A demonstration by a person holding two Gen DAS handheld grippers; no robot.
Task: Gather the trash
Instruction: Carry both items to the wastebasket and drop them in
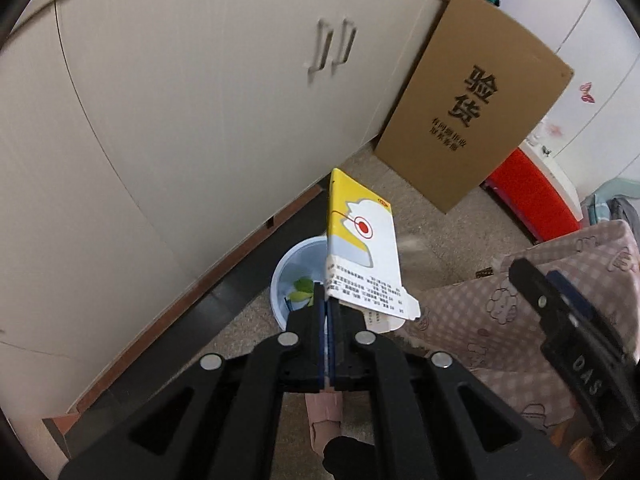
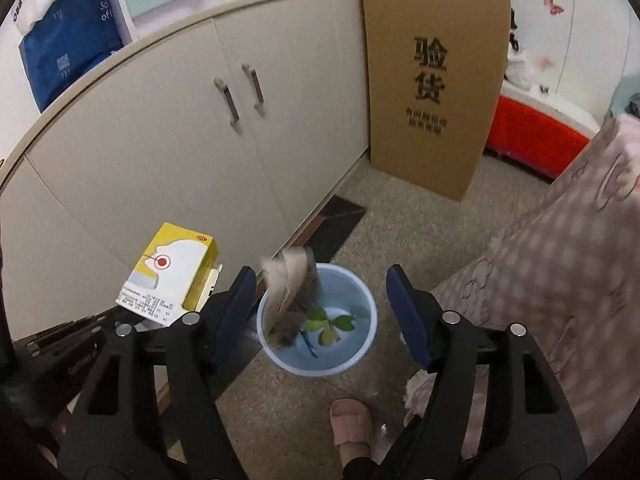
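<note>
The yellow and white box [image 1: 362, 246] is pinched at its lower flap edge between the closed blue pads of the left tool [image 1: 327, 304], and it stands up above a pale blue bucket [image 2: 362, 292] on the floor. From the right wrist view the same box [image 2: 172, 276] sits off to the left, beside the bucket and held clear of it. A crumpled brown paper [image 2: 290, 292] hangs blurred at the bucket's left rim, partly inside it, with nothing gripping it. Green leaves [image 2: 326, 324] and a thin blue stick lie on the bucket's bottom. The right tool [image 2: 322, 300] is spread wide over the bucket and holds nothing. A pink slipper [image 2: 352, 426] stands on the speckled floor just beneath. Behind the bucket run cream cabinet doors [image 2: 224, 160], and a tall sheet of cardboard [image 2: 432, 80] leans against them. A pink checked cloth [image 2: 560, 264] fills the right side.
</note>
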